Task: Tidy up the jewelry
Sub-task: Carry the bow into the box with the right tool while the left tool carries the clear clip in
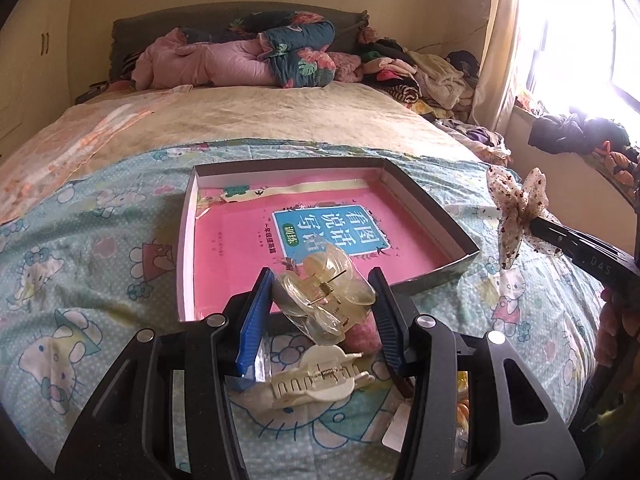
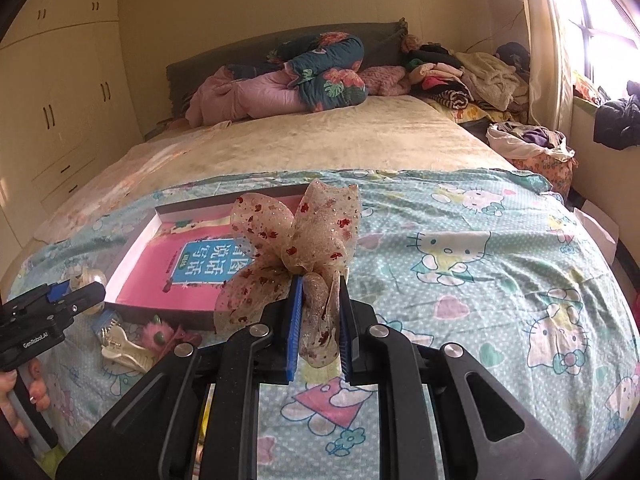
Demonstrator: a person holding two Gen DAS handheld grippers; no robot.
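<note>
Cartoon-print bedding [image 2: 460,240] carried one shallow box [image 1: 434,210] at twelve o'clock. Left gripper [image 1: 322,294] clenched one clear claw clip [image 1: 326,288]; right gripper [image 2: 320,320] grasped one sheer bow [image 2: 304,236]. One cream clip [image 1: 316,380] lay at six.

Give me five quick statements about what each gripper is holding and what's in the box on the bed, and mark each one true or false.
1. The left gripper is closed on a translucent yellowish claw hair clip. True.
2. The right gripper is empty. False: it grips a sheer ribbon bow with red specks.
3. The shallow box on the bed holds a pink book. True.
4. A white claw clip already lies inside the box. False: it lies on the Hello Kitty sheet, outside the box's near edge.
5. The bow is held above the bed, not resting on it. True.
</note>
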